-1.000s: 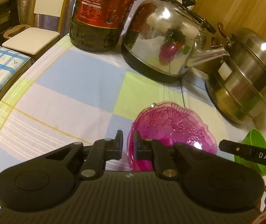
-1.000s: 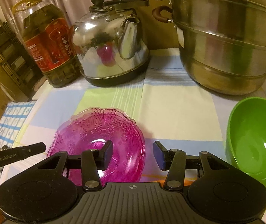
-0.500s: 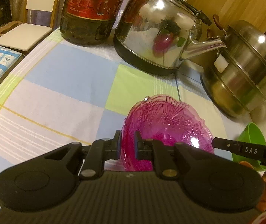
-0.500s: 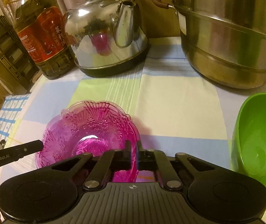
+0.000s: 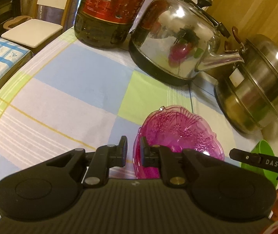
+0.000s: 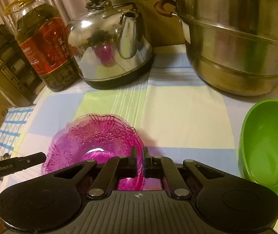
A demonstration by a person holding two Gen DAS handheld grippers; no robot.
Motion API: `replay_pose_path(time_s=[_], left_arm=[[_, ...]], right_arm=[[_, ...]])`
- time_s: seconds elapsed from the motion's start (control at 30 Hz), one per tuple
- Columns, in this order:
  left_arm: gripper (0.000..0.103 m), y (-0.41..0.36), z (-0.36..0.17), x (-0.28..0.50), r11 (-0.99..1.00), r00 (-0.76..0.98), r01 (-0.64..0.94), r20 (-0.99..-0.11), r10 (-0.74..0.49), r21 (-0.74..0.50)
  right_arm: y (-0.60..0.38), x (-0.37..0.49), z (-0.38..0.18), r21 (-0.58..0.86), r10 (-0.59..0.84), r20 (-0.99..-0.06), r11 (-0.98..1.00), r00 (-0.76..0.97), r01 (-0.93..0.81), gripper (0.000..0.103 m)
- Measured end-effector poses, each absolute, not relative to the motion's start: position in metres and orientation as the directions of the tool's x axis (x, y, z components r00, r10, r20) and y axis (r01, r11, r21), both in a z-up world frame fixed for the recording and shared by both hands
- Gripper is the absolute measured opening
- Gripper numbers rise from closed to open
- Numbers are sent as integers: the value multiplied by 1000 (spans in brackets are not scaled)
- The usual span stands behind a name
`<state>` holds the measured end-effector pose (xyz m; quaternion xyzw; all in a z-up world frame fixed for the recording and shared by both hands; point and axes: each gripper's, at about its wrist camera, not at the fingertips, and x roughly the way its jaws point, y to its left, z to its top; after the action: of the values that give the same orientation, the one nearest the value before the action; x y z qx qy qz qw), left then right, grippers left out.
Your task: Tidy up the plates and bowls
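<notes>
Both claws gripped the same pink glass bowl (image 6: 92, 142), each pinching its scalloped rim from an opposite side. The right claw (image 6: 138, 162) was closed tight, its two pads pressed together on the near right edge of the rim, so that the bowl lay ahead of it and to its left. The left claw (image 5: 132, 152) stood nearly closed with the bowl's left edge between its fingers (image 5: 123, 148); the rim (image 5: 137, 150) ran up through the narrow gap, and the inner pad lay against it, while the contact of the outer pad could not be made out clearly. From this claw the pink glass bowl (image 5: 180, 134) spread ahead and to the right.

The bowl sat tilted over the counter (image 6: 181, 120), which was covered by a checked cloth in pale blue, green and cream. Whether its base touched the cloth could not be told.

To the right of the right claw, well apart from the pink bowl, stood a green bowl (image 6: 267, 150), upright and open. Far ahead of both claws, at the back of the counter, stood a steel kettle (image 6: 109, 50) with its spout toward the right claw, a large oil bottle (image 6: 41, 46) with a red label to its left, and a stacked steel steamer pot (image 6: 234, 39) to its right.
</notes>
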<state>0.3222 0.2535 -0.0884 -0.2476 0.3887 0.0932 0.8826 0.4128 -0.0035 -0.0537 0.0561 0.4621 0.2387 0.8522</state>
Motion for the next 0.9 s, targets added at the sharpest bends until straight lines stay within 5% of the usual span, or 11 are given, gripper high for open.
replay_pose_path(time_s=[0.23,0.47,0.9], left_arm=[[11,251,-80,318,863,691,-353,-722,-21,-362],[12,242,-54,300,871,727,-337,-686,1,-356],[51,196,-7,219,884,761,-332,-648,46,-328]], right_arm=[[-8,403,-41,343,482,-734,871,478,-352,33],[-22,379,-22,375,499,-709,865,499,-332,37],[-62,291,17,376,476,-705,879,525,-293,49]])
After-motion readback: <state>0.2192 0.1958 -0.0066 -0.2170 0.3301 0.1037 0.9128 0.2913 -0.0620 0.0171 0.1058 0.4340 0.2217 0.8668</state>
